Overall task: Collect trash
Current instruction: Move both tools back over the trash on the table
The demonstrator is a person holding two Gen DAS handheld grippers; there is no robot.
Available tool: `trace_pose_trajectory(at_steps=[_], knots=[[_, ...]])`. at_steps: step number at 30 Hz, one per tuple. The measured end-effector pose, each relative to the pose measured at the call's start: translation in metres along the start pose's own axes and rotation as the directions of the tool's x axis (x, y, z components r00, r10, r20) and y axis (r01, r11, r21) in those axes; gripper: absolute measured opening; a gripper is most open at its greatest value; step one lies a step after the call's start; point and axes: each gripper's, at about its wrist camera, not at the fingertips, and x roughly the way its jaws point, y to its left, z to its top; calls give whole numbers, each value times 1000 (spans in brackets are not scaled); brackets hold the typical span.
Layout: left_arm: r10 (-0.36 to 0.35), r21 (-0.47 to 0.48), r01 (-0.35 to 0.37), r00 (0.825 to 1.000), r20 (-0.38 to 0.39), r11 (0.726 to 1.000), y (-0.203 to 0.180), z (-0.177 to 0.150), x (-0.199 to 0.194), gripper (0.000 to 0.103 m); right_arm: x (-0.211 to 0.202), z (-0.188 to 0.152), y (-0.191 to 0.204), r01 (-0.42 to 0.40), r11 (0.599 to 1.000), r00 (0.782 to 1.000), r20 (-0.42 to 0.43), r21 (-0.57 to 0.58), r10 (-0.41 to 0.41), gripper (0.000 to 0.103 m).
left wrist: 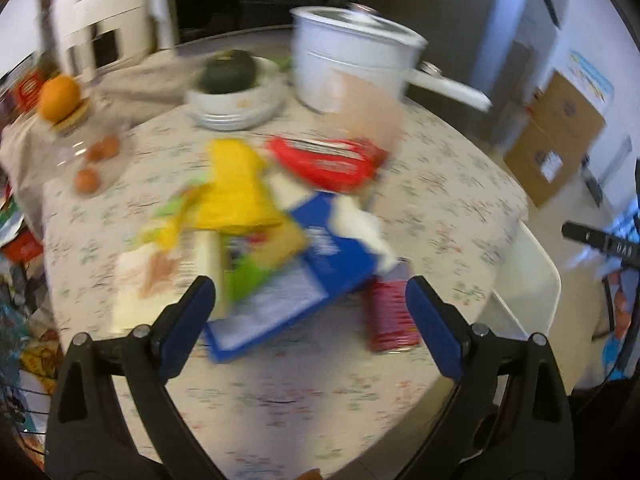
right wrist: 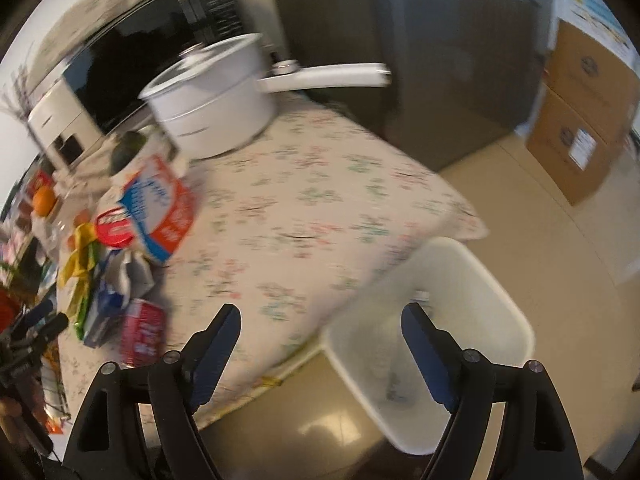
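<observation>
A pile of trash lies on the round table (left wrist: pixel 440 200): a blue carton (left wrist: pixel 320 268), a yellow wrapper (left wrist: pixel 236 188), a red packet (left wrist: pixel 324 160), a red can (left wrist: pixel 390 316) and white paper (left wrist: pixel 356 224). My left gripper (left wrist: pixel 310 296) is open and empty, just in front of the blue carton. My right gripper (right wrist: pixel 320 326) is open and empty, above the table's edge and the white bin (right wrist: pixel 432 332) on the floor. The pile also shows at the left of the right wrist view, with the red can (right wrist: pixel 142 332) and a red, white and blue bag (right wrist: pixel 160 208).
A white pot (left wrist: pixel 352 56) with a long handle stands at the table's back, beside a bowl with a dark squash (left wrist: pixel 230 72). An orange (left wrist: pixel 60 98) sits on a jar at the left. Cardboard boxes (right wrist: pixel 588 120) stand against the wall. The white bin (left wrist: pixel 528 280) is right of the table.
</observation>
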Motion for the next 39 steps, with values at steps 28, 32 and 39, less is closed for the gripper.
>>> trace_pose_trajectory(at_steps=[28, 32, 39], knots=[[-9, 89, 15, 997, -74, 996, 82, -35, 54, 88, 60, 12, 156, -127, 979, 989, -96, -159, 113, 85], [-46, 41, 48, 998, -48, 998, 84, -29, 50, 87, 60, 11, 152, -122, 980, 989, -97, -156, 108, 85], [-57, -38, 55, 997, -47, 998, 85, -23, 54, 68, 59, 12, 147, -116, 983, 990, -93, -142, 104, 85]])
